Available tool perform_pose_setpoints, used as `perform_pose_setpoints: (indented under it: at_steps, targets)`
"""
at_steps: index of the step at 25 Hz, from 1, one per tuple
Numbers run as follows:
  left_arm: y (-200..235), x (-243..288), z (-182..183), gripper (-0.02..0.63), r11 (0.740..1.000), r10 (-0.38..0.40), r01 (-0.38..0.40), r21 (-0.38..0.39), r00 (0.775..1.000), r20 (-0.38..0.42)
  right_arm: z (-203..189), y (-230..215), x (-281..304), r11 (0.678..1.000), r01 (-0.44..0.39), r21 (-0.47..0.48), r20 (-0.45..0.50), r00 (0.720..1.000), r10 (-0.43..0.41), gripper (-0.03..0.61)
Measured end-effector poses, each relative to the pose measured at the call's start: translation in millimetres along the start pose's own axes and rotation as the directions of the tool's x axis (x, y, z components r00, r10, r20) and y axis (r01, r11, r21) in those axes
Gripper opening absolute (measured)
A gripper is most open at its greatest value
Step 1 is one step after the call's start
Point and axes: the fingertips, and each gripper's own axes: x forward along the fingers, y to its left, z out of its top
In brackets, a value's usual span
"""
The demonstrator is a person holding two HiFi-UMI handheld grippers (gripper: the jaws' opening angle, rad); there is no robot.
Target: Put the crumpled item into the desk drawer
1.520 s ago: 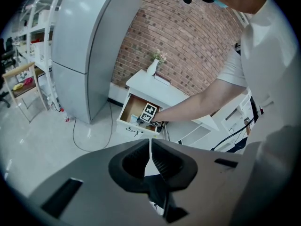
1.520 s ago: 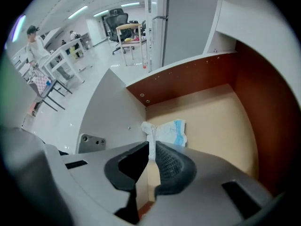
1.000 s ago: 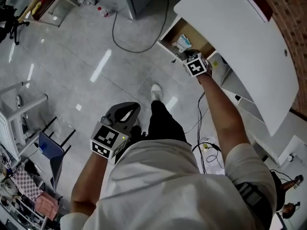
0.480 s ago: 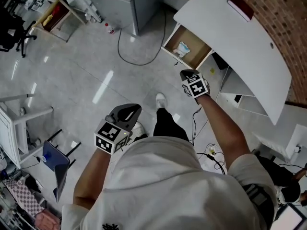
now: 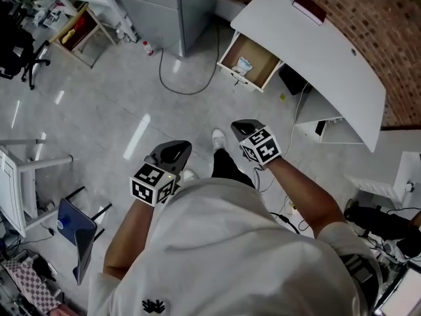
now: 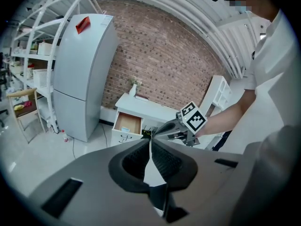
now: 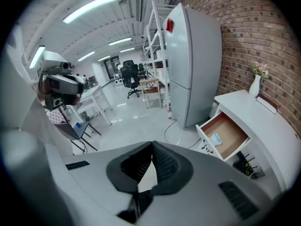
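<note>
The white desk stands against the brick wall with its drawer pulled open. The pale crumpled item lies inside the drawer; it also shows as the crumpled item in the right gripper view and the open drawer shows in the left gripper view. My right gripper is shut and empty, held well back from the desk near my body. My left gripper is shut with nothing in it, low at my left side.
A tall grey fridge stands left of the desk, a black cable loops on the floor beside it. A wooden side table and white frames stand at the left. Cables and boxes lie at the right.
My right gripper has drawn back from the open drawer toward my body, leaving the crumpled item inside. I have stepped away from the desk. The left gripper has barely moved.
</note>
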Motion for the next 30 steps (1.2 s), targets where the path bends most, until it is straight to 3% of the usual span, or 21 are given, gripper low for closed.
perform_pose_setpoints:
  at_steps: [5, 10, 30]
  targets:
    - [-23, -31, -33, 0.032, 1.000, -0.023, 0.023, 0.012, 1.000, 0.001, -13, 82, -37, 0.999, -0.050, -0.015, 0.032, 0.998, 0.050, 0.029]
    - [-28, -65, -59, 0.032, 0.999, -0.017, 0.018, -0.049, 1.000, 0.013, -18, 139, -62, 0.998, -0.066, 0.015, 0.086, 0.994, 0.064, 0.029]
    - [-42, -105, -86, 0.032, 0.998, 0.034, -0.034, -0.050, 0.999, 0.003, -11, 187, -75, 0.991, -0.108, -0.075, 0.096, 0.989, 0.115, 0.029]
